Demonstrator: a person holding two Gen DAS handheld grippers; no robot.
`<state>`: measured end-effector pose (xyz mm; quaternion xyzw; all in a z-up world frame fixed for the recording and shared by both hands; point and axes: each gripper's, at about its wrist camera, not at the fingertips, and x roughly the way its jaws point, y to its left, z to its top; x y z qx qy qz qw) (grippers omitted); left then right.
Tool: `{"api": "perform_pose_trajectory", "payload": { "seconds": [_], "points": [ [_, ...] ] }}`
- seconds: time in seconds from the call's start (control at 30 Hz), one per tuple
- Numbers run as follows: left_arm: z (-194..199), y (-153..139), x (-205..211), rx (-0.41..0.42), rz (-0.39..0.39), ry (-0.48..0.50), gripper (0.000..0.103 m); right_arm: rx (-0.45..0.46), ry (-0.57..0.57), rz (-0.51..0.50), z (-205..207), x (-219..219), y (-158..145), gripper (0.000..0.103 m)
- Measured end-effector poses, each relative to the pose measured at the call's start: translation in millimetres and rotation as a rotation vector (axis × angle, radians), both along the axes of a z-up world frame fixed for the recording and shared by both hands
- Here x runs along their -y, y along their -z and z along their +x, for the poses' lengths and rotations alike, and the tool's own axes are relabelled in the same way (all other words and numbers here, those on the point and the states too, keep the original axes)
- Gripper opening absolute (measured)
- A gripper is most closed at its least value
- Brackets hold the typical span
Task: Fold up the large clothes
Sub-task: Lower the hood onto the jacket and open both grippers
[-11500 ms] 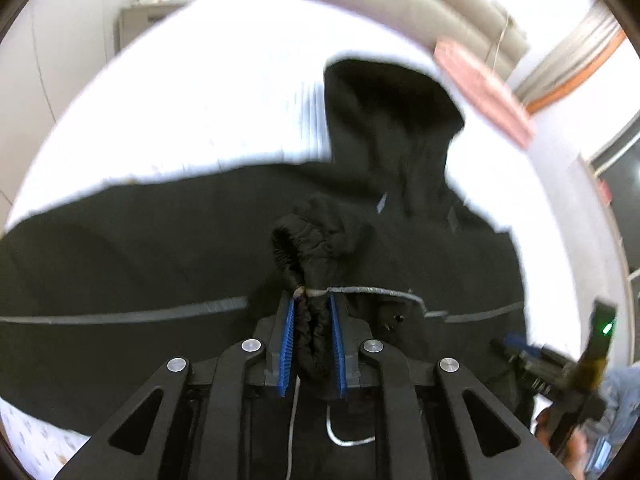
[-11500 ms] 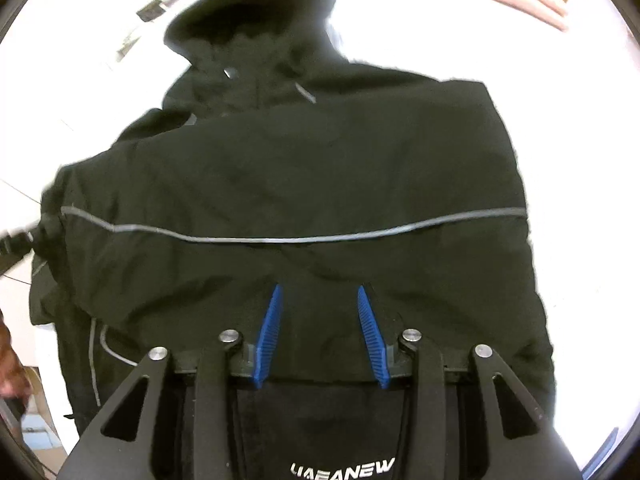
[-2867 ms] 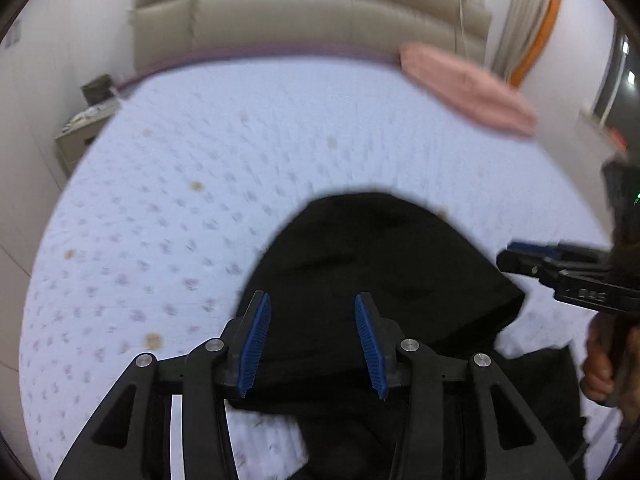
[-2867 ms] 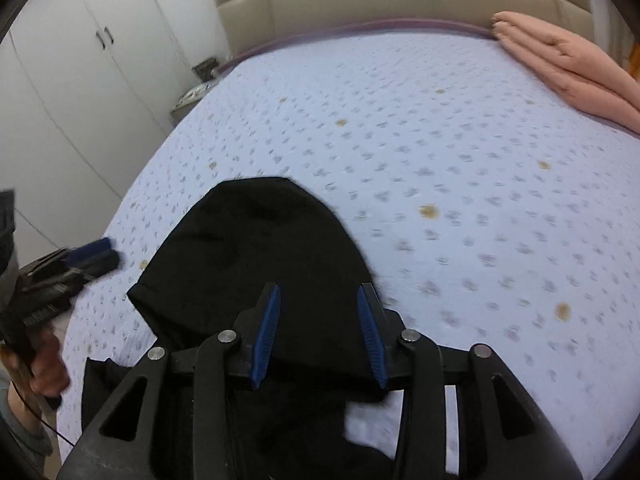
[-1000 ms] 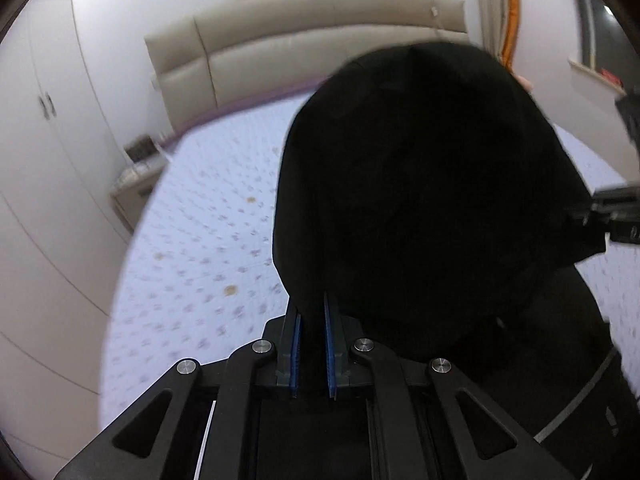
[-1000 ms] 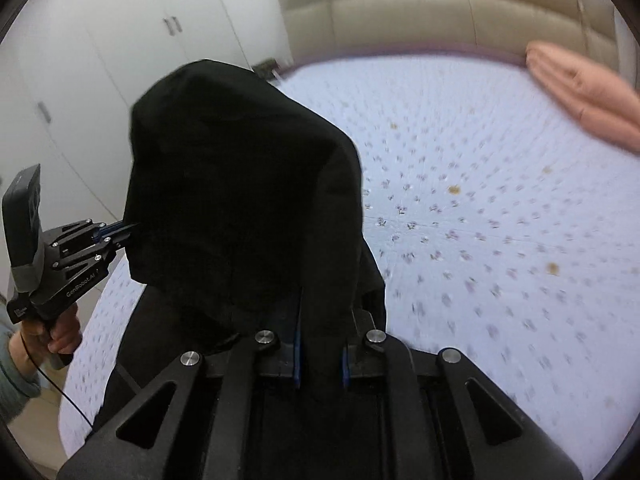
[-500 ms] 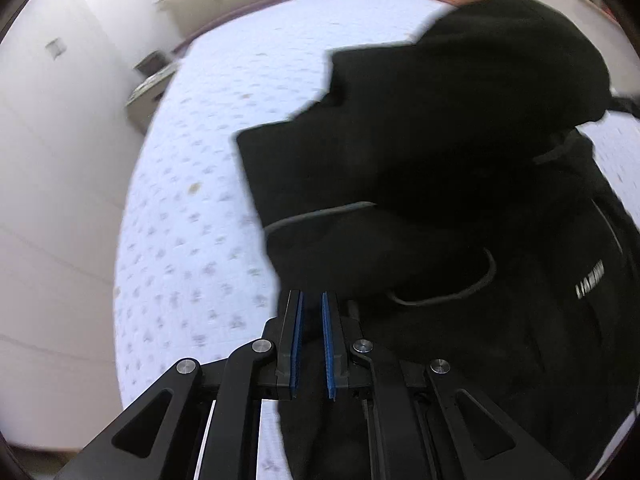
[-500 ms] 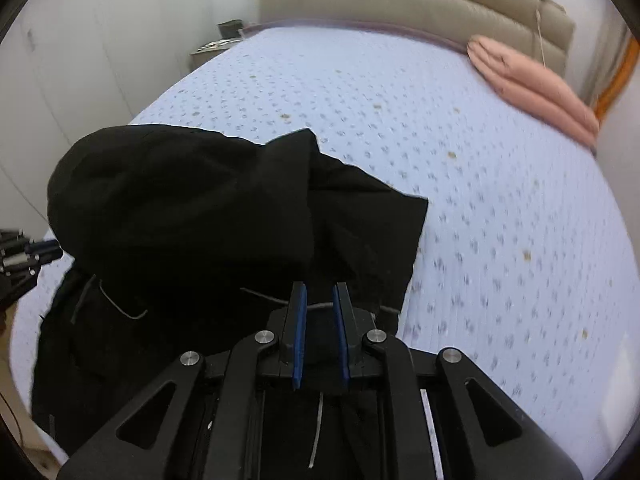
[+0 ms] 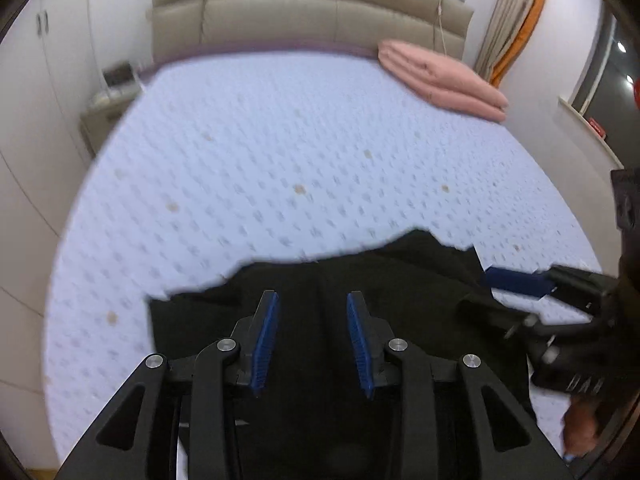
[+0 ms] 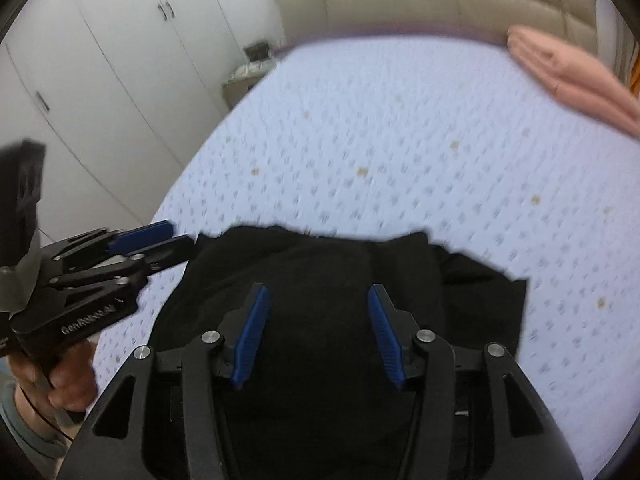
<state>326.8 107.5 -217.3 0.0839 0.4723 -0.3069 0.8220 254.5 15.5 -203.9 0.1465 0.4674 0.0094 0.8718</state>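
Left wrist view: a black hooded jacket [image 9: 320,300] is being left lying near the foot of the bed [image 9: 280,152], well apart from the padded headboard [image 9: 304,8]. The left gripper [image 9: 312,336] is being held over the dark fabric with its blue pads [image 9: 265,340] parted; its jaws have just been opening, and nothing is being pinched between them. The right gripper [image 9: 516,282] is being held at the jacket's edge, on the side of the bed where a folded pink blanket [image 9: 440,76] is lying by the headboard.

Right wrist view: the right gripper [image 10: 316,332] is likewise being held above the jacket [image 10: 340,276], jaws spread after having just been opening, with cloth beneath them but none clamped. The left gripper [image 10: 160,240] is being carried in a person's hand [image 10: 60,384] at the jacket's opposite edge, on the wardrobe [image 10: 100,60] side of the bed.

The fold of the hood over the body appears to be being released. For the step to be done well, the top layer should be being let settle flat, with both tools being lifted straight clear so that no cloth is dragged, and loose edges being squared before another fold is taken.
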Motion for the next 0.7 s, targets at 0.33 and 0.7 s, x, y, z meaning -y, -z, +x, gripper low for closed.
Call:
{"api": "perform_pose_trajectory", "payload": {
  "seconds": [0.33,0.7],
  "points": [
    [-80.3,99.8,-31.5,-0.143,0.144,0.037,0.036,-0.248,-0.053,-0.008,-66.7,-32.0,96.2,0.056],
    [-102.0,136.4,-21.1,-0.083,0.235,-0.029,0.036,-0.295,-0.011,0.043,-89.6,-33.7,141.2,0.056]
  ]
}}
